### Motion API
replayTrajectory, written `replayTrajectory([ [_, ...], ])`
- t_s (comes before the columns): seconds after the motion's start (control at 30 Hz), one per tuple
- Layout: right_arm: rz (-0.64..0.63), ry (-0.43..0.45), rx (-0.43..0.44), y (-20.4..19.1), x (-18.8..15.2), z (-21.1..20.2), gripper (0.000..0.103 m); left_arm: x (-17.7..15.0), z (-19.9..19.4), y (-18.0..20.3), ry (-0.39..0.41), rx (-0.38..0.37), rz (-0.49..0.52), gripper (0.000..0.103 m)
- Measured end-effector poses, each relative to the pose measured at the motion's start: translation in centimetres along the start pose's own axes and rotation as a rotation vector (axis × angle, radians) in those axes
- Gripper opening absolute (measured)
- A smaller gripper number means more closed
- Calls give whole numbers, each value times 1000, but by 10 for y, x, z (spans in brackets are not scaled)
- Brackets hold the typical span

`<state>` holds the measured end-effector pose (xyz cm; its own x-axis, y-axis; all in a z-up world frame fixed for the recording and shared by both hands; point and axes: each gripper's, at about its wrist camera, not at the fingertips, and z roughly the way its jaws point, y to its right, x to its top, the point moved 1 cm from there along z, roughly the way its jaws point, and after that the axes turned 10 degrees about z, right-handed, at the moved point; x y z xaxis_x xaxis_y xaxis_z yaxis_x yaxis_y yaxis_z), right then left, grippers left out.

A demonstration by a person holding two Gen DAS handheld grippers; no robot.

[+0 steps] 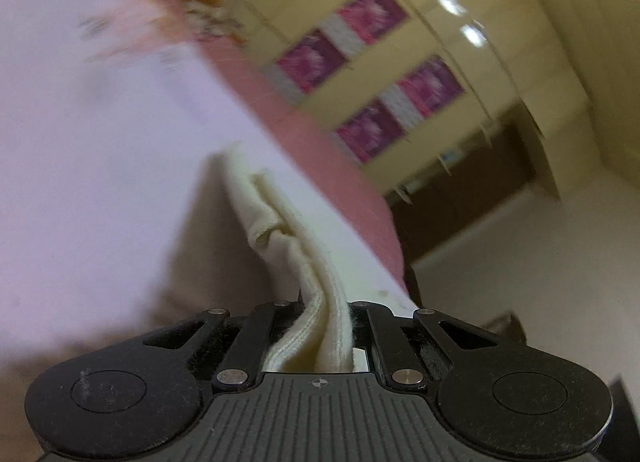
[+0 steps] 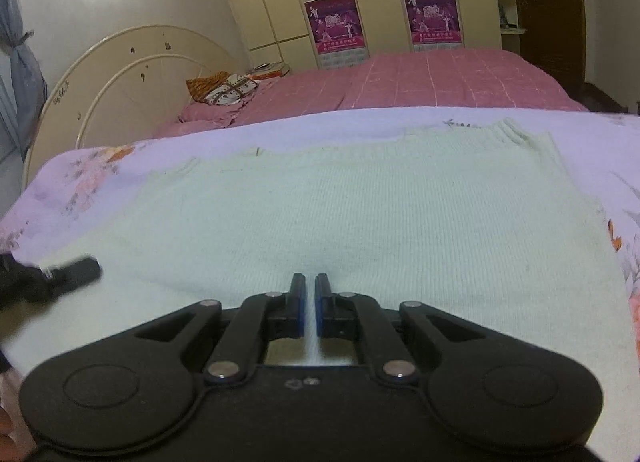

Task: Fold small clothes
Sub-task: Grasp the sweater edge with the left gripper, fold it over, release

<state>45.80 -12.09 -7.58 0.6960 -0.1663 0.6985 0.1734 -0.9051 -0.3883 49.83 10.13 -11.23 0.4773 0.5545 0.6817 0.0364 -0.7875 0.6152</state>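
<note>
A cream knit sweater (image 2: 360, 213) lies spread flat on a lilac floral sheet (image 2: 92, 173) on the bed. My right gripper (image 2: 311, 294) sits at the sweater's near edge, its blue pads nearly closed on a thin ridge of the knit. My left gripper (image 1: 326, 326) is shut on a bunched ribbed edge of the sweater (image 1: 280, 229), which trails away from its jaws over the sheet (image 1: 80, 121). The left gripper also shows in the right wrist view (image 2: 76, 268), at the sweater's left edge. The left wrist view is tilted and blurred.
A pink checked bedspread (image 2: 440, 77) covers the far half of the bed. A patterned pillow (image 2: 228, 89) lies by the round cream headboard (image 2: 120, 73). Cream wardrobes with purple posters (image 2: 336, 21) stand behind. A dark doorway (image 2: 552, 1) is at the right.
</note>
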Motion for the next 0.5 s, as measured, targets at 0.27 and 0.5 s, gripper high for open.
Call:
replayTrajectory([
  [0.27,368,29,145,61,14,-32,20,12,45,110,-171,-78,317,7],
  [0.5,667,93,194,158,7,-80,45,-50,90,170,-435,-160,442,73],
])
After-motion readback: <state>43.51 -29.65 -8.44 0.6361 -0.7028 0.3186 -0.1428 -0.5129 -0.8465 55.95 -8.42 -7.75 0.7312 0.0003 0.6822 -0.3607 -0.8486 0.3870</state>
